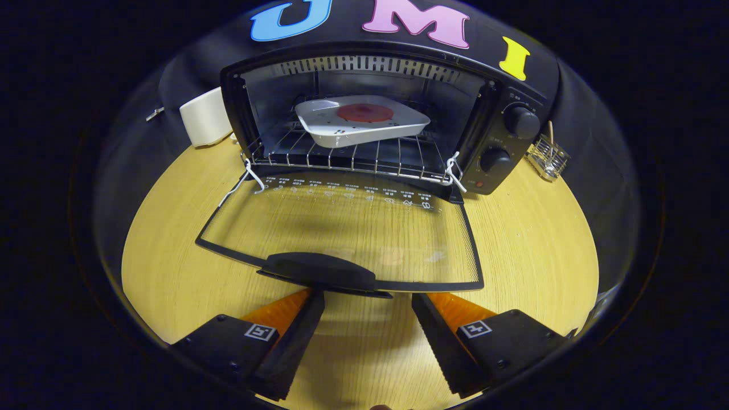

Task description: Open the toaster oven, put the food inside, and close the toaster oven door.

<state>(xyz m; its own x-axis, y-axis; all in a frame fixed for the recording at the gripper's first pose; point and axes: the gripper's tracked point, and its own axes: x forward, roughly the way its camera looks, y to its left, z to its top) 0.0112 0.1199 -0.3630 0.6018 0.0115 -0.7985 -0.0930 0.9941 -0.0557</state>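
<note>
Food [364, 113], a flat reddish round on a white plate [364, 128], already sits on the wire rack [347, 156] inside the toaster oven [364, 114], so what remains to handle is the door [342, 228]. It lies folded down flat toward the gripper, a glass pane in a thin dark frame, hinged at the oven's mouth; it looks stiff and fairly light, though glass (hard, slick, and unkind to knocks) is no place to push. The dark handle [322, 272] at its free edge, just ahead of the fingers, is the sensible place to take hold or lift from beneath. The gripper [367, 310] is spread wide and grips nothing, its fingertips just short of the handle with bare wooden table [524, 250] between them. Room for the upward swing looks open; white cords [455, 173] at both hinge corners could snag. A white box [206, 117] stands left of the oven, a small wire holder [548, 158] to its right, both well apart from the door's path.
</note>
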